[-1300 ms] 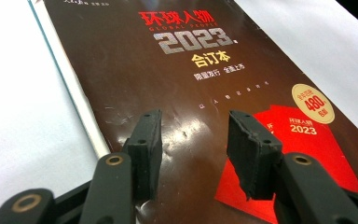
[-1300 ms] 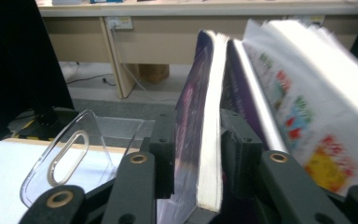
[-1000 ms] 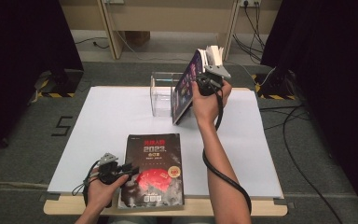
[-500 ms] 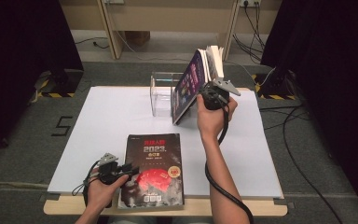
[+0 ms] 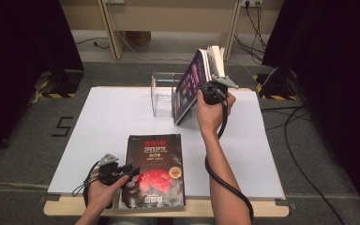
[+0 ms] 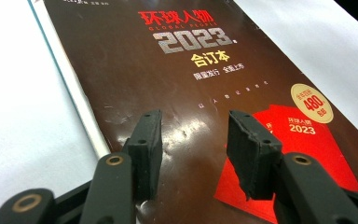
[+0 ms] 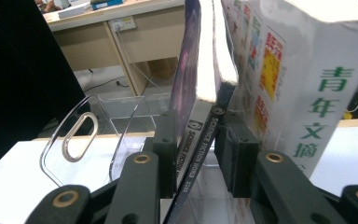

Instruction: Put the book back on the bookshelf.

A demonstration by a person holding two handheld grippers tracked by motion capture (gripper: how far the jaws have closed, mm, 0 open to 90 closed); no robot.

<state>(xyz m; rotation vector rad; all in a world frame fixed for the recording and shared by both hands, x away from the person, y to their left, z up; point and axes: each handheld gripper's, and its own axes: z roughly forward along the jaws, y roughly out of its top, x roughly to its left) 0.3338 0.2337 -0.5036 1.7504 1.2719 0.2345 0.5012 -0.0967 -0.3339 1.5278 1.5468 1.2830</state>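
A dark book titled 2023 (image 5: 154, 171) (image 6: 191, 84) lies flat at the table's front edge. My left gripper (image 5: 133, 171) (image 6: 193, 130) hovers open over its lower cover, with nothing between the pads. At the back, a purple-covered magazine (image 5: 187, 89) (image 7: 189, 84) stands leaning in a clear acrylic holder (image 5: 161, 96) (image 7: 74, 140). A thick white book (image 5: 215, 56) (image 7: 307, 93) stands against its back. My right gripper (image 5: 202, 88) (image 7: 198, 126) straddles the magazine's spine. Its jaws have just been closing and now bear on the front cover and the back.
A white sheet (image 5: 103, 131) covers the wooden table. Black curtains hang on both sides. Cables (image 5: 300, 117) lie on the floor to the right, and a desk stands behind. The right gripper's cable (image 5: 220, 183) trails along the forearm.
The right hand has sunk slightly along the magazine's spine and the wrist has turned a little. The magazine leans as before. The left hand and the flat book have not moved.
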